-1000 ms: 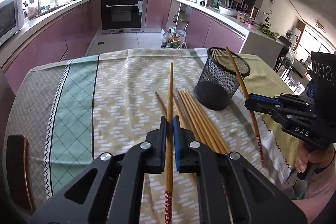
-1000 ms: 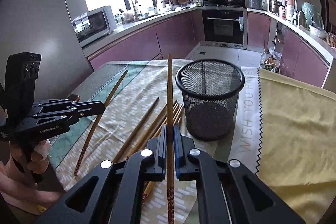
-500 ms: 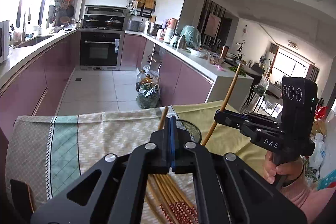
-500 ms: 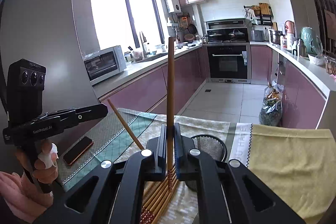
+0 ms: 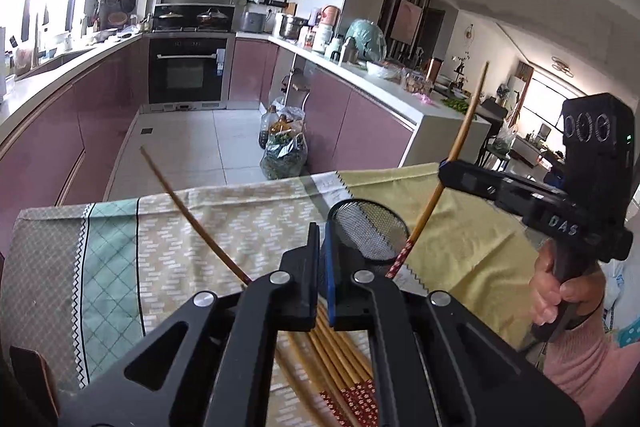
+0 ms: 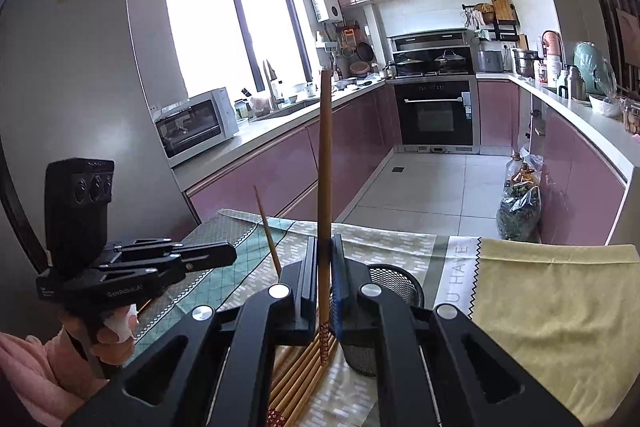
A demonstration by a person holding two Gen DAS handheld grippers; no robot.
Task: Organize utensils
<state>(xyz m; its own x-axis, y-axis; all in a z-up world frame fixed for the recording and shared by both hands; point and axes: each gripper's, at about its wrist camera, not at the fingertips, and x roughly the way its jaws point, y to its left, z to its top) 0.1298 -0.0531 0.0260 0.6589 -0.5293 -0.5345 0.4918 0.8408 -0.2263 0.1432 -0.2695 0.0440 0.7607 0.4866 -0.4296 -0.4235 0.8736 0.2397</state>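
Note:
My right gripper (image 6: 324, 267) is shut on a wooden chopstick (image 6: 325, 163) and holds it upright, red-patterned end down, beside the black mesh cup (image 6: 394, 283). The left wrist view shows that gripper (image 5: 444, 169) with its chopstick (image 5: 460, 143) slanting down at the cup (image 5: 368, 231). My left gripper (image 5: 322, 251) has its jaws nearly together with nothing seen between them. A second chopstick (image 5: 188, 215) slants out from under it to the left; what holds it is hidden. Several chopsticks (image 5: 336, 359) lie on the cloth below.
A patterned tablecloth (image 5: 160, 247) and a yellow cloth (image 5: 472, 239) cover the table. A phone (image 5: 32, 375) lies at the table's left edge. Kitchen counters and an oven (image 5: 188, 71) stand beyond the table.
Both grippers lifted and tilted up from the table. The chopstick held straight in my left jaws now slants off to the left. The right chopstick's patterned end has come to the cup.

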